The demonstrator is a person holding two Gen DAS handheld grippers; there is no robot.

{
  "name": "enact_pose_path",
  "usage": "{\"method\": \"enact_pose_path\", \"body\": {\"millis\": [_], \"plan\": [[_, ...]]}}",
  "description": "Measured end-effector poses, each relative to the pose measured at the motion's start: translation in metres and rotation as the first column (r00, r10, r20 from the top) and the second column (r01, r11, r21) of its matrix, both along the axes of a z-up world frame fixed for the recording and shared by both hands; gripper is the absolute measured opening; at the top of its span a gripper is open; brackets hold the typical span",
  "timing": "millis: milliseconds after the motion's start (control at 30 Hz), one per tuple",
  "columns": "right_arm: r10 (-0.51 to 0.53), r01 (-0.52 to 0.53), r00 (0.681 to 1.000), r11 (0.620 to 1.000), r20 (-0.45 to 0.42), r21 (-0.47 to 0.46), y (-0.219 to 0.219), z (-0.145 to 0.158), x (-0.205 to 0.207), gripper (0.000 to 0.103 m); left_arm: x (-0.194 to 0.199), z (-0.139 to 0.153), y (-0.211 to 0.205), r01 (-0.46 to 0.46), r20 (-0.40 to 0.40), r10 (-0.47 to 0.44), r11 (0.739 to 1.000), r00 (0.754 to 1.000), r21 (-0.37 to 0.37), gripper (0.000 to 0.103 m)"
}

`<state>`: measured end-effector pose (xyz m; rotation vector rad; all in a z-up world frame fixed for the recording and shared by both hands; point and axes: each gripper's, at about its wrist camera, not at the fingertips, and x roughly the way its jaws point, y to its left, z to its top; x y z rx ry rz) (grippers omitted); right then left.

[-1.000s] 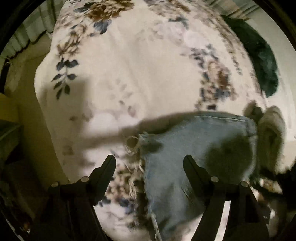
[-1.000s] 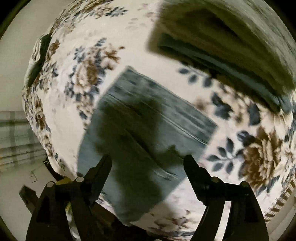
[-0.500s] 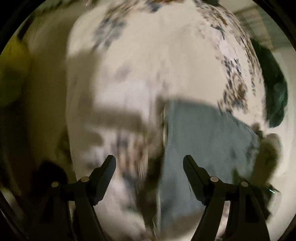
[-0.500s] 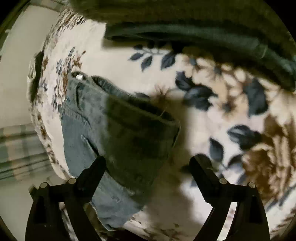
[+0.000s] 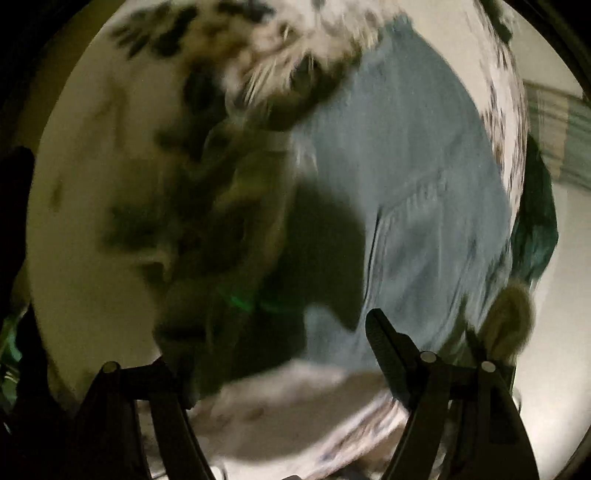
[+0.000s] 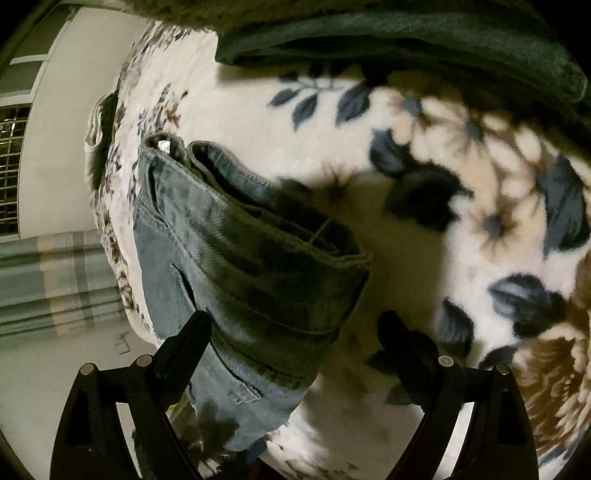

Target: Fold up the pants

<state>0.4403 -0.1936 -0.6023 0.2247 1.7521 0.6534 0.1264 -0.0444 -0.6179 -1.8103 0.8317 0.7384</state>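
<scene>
Light blue denim pants (image 6: 236,258) lie folded on a floral blanket (image 6: 424,177). In the right wrist view the waistband faces me, and my right gripper (image 6: 291,328) is open close above its near corner, holding nothing. In the left wrist view the pants (image 5: 413,177) fill the right half, with a frayed hem at the top; the picture is blurred. My left gripper (image 5: 273,339) is open above the pants' left edge, and its left finger is partly hidden in shadow.
A dark green garment (image 6: 406,33) lies folded at the far edge of the blanket in the right wrist view; another dark green cloth (image 5: 535,221) shows at the right of the left wrist view. Curtains (image 6: 55,273) and a wall lie beyond the bed edge.
Both grippers have dropped closer to the pants. The left view swung so the denim now fills its right half. The right gripper moved in toward the waistband corner.
</scene>
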Motion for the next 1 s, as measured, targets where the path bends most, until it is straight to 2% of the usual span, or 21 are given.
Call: {"method": "enact_pose_path", "body": {"millis": [133,200,267,367,400,433,500,667,800,1000], "plan": [[-0.043,0.043,0.999,0.998,-0.010,0.056,-0.003,-0.006,0.003,0.092,-0.001,0.001,0.012,-0.080,-0.033,0.080,0.997,0.996,-0.010,0.073],[-0.085,0.087,0.996,0.992,-0.023,0.091,-0.006,-0.011,0.006,0.088,-0.002,0.003,0.014,-0.112,-0.043,0.111,0.994,0.993,-0.019,0.073],[-0.113,0.116,0.993,0.985,-0.029,0.126,-0.006,-0.015,0.007,0.076,-0.004,0.005,0.016,-0.129,-0.057,0.128,0.992,0.990,-0.016,0.071],[-0.150,0.149,0.989,0.980,-0.007,0.131,-0.006,-0.014,0.003,0.067,-0.007,0.005,0.018,-0.161,-0.084,0.159,0.987,0.984,-0.017,0.055],[-0.153,0.152,0.988,0.980,0.003,0.127,-0.006,-0.012,0.002,0.065,-0.010,0.006,0.019,-0.172,-0.087,0.170,0.985,0.982,-0.014,0.040],[-0.163,0.160,0.987,0.978,0.006,0.130,-0.007,-0.011,0.000,0.061,-0.012,0.008,0.021,-0.176,-0.089,0.175,0.984,0.981,-0.001,0.031],[-0.174,0.172,0.985,0.976,0.007,0.136,-0.010,-0.008,-0.002,0.056,-0.012,0.018,0.028,-0.155,-0.068,0.158,0.987,0.985,0.045,0.024],[-0.199,0.195,0.980,0.971,0.018,0.139,-0.011,0.009,-0.008,0.046,-0.018,0.044,0.044,-0.092,-0.036,0.098,0.985,0.995,0.145,0.022],[-0.246,0.242,0.969,0.961,0.016,0.134,-0.015,0.033,-0.018,0.043,-0.018,0.069,0.054,-0.030,-0.012,0.033,0.979,0.999,0.204,0.022],[-0.301,0.299,0.954,0.942,-0.013,0.152,-0.025,0.084,-0.037,0.041,-0.013,0.125,0.064,0.076,-0.021,-0.073,0.951,0.997,0.300,0.021]]}}
